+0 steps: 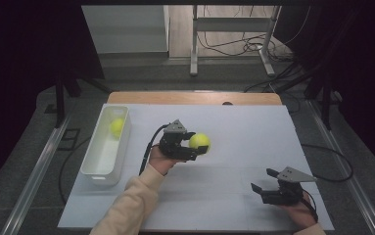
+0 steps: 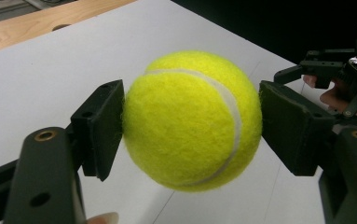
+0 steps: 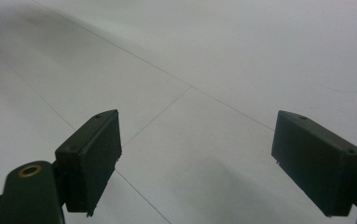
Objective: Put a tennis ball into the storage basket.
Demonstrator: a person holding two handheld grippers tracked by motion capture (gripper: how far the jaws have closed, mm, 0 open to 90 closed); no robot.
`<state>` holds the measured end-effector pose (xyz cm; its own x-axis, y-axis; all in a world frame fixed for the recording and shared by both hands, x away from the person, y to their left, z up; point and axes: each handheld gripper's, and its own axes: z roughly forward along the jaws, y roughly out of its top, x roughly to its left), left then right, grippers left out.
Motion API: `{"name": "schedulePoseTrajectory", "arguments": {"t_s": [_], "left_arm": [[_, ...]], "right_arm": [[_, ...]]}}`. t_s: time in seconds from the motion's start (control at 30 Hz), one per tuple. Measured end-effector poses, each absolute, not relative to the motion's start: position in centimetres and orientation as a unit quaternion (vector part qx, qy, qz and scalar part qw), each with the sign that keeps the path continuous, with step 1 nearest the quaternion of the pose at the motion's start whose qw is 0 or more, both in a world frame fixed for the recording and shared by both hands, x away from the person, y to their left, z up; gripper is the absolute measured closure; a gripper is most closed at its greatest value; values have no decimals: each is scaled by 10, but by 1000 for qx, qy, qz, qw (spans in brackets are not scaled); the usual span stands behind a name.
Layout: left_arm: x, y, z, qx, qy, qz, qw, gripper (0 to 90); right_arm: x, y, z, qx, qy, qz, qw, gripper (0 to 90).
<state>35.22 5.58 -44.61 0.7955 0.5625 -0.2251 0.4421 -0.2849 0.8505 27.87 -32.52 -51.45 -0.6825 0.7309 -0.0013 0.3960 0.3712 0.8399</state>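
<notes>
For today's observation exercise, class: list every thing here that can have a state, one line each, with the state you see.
Left claw: shut on the tennis ball, lifted off the table.
Tennis ball: gripped on both sides, clear of the table.
Right claw: open, nothing between its jaws, low over the table.
White bin: upright on the table's left side, open-topped.
Second ball: lying inside the bin, at its far end.

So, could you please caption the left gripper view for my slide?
Left tool clamps a yellow tennis ball above the white table.
</notes>
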Motion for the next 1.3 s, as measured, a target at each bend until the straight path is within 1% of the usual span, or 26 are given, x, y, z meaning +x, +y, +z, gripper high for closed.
{"name": "schedulePoseTrajectory", "arguments": {"t_s": [0.63,1.3], "left_arm": [[356,83,-438,779,340,76,521,265],[353,102,-426,771,352,100,521,265]], "right_arm": [[279,-325,-514,349,806,439,192,163],[279,-326,-514,351,804,439,196,165]]}}
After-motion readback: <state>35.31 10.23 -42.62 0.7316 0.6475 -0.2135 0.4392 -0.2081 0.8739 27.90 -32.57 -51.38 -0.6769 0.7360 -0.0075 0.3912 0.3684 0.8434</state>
